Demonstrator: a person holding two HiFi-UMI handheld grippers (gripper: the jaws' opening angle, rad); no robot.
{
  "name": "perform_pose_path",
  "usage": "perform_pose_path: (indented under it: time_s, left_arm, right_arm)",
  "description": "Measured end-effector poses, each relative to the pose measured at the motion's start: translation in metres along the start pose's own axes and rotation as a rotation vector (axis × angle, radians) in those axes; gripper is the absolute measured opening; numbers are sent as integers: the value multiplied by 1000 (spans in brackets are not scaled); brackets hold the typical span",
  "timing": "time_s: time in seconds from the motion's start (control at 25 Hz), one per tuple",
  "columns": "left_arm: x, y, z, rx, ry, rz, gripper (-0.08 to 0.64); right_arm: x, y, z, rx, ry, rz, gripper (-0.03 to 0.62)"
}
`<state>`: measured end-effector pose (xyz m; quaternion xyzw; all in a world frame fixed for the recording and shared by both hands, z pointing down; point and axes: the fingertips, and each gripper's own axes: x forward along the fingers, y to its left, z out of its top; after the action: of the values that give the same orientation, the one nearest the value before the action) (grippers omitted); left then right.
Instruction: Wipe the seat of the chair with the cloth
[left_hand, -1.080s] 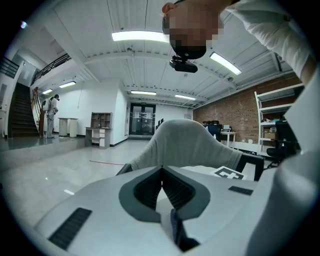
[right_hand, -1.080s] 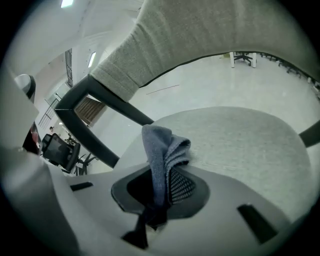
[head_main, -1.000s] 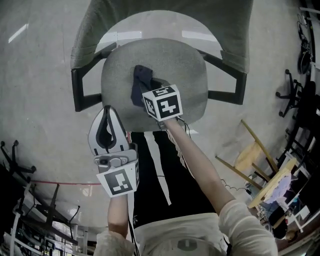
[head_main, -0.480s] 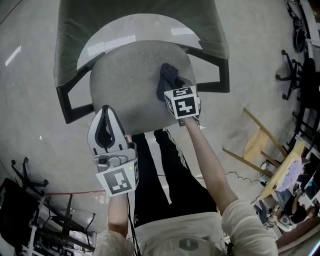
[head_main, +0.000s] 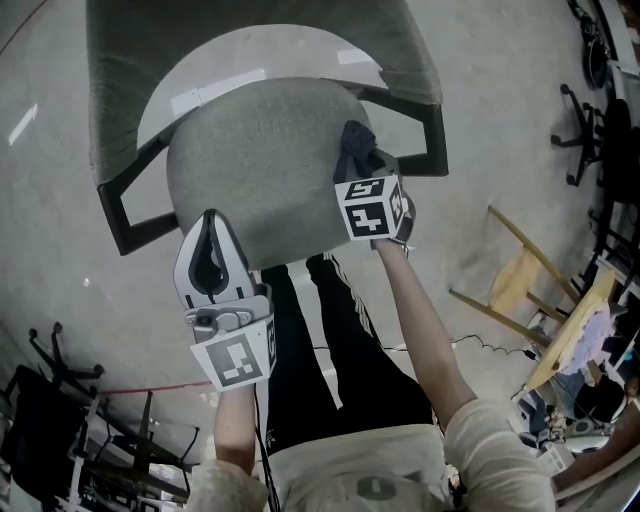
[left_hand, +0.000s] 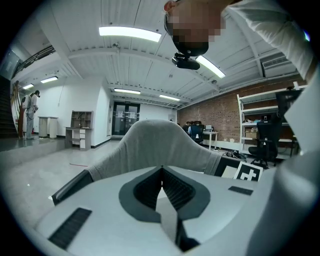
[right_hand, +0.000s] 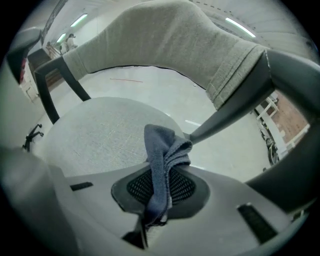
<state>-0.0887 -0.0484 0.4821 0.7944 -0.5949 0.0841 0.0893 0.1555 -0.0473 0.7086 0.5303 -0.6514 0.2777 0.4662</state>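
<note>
1. Since 1 second ago, the right gripper (head_main: 362, 175) has carried the cloth (head_main: 354, 143) from the seat's (head_main: 255, 160) middle to its right edge, beside the armrest (head_main: 425, 135).
2. Its jaws are clamped on the dark cloth, which bunches up ahead of them.
3. Left gripper (head_main: 210, 228) hangs off the seat's front edge, jaws together, empty.
4. Nearly all the seat lies to the cloth's left, and the right gripper is nearer, so the next stroke likely runs leftward.
</note>
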Motion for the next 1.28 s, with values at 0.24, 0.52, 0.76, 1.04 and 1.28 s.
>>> perform_pose_path:
  time_s: [0.24, 0.52, 0.76, 1.04, 1.28]
  left_arm:
    - [4, -10, -2, 3, 3, -14, 15]
    - [5, -16, -3, 5, 5, -26, 15]
    - [4, -15, -6, -1, 2, -5, 15]
    - [-14, 4, -1, 6, 0, 67, 15]
    - [-38, 42, -7, 9, 14, 190, 15]
  right_arm:
    - [-1, -13, -5, -38, 1, -57, 58]
    - [-2, -18, -10, -38, 8, -131, 58]
    - [-2, -20, -9, -24, -3, -124, 58]
    - [-44, 1, 24, 41, -100, 13, 58]
    - [-98, 83, 74, 102, -230, 302, 58]
